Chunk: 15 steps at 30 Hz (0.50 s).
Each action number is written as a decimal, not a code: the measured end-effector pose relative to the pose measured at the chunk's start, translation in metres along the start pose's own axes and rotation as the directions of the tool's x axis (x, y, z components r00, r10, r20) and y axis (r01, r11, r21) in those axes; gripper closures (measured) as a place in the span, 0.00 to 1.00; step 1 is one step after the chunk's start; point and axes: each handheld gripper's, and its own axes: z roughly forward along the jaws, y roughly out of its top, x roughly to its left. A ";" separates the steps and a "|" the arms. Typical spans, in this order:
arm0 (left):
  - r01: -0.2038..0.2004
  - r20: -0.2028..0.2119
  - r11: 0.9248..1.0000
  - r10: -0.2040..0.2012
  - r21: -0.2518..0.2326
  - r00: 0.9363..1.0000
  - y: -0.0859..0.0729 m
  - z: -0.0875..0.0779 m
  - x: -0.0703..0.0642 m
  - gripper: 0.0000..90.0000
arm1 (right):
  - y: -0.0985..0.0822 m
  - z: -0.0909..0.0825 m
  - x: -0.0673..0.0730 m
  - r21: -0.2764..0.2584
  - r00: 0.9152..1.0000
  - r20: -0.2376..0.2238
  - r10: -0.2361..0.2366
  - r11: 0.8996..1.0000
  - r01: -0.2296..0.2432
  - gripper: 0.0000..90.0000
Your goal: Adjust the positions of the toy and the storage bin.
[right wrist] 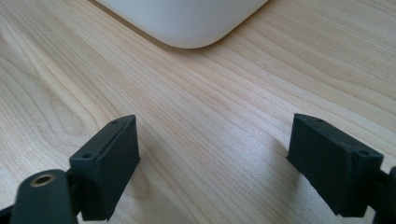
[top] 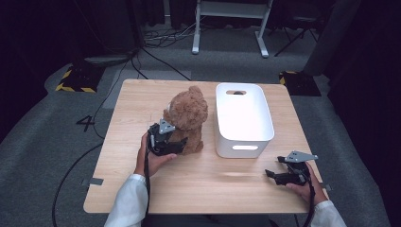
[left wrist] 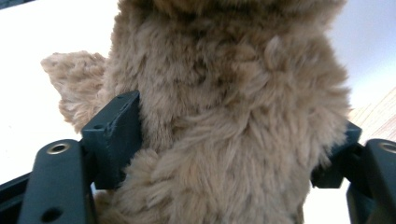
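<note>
A brown teddy bear [top: 189,118] sits upright on the wooden table [top: 213,189], just left of a white bin [top: 218,113]. My left gripper [top: 177,144] is at the bear's lower body from the near left side. In the left gripper view the bear's furry body [left wrist: 224,116] sits between the widely spread jaws, and fur touches both pads. The left gripper [left wrist: 229,140] is open around the bear. My right gripper [top: 270,175] rests low over the table near the front right, open, with nothing between its jaws [right wrist: 212,154].
The white bin [right wrist: 187,18] is empty and has a handle slot in each end wall; its near corner lies ahead of the right gripper. Bare wood [right wrist: 201,107] lies under the right jaws. Beyond the table are grey floor, cables and a white frame [top: 231,19].
</note>
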 end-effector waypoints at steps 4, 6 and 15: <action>-0.024 0.003 1.000 0.024 0.017 1.000 -0.003 0.003 0.002 0.35 | 0.001 -0.003 0.001 -0.004 0.999 -0.019 -0.026 1.000 0.026 0.28; -0.042 0.004 0.999 0.042 0.031 0.999 -0.003 0.005 0.003 0.37 | 0.005 -0.006 0.001 -0.010 0.999 -0.025 -0.021 1.000 0.020 0.28; -0.017 0.011 0.998 0.016 0.055 1.000 -0.012 0.010 0.011 0.42 | 0.048 -0.040 0.011 -0.175 0.997 -0.038 -0.068 0.983 0.060 0.32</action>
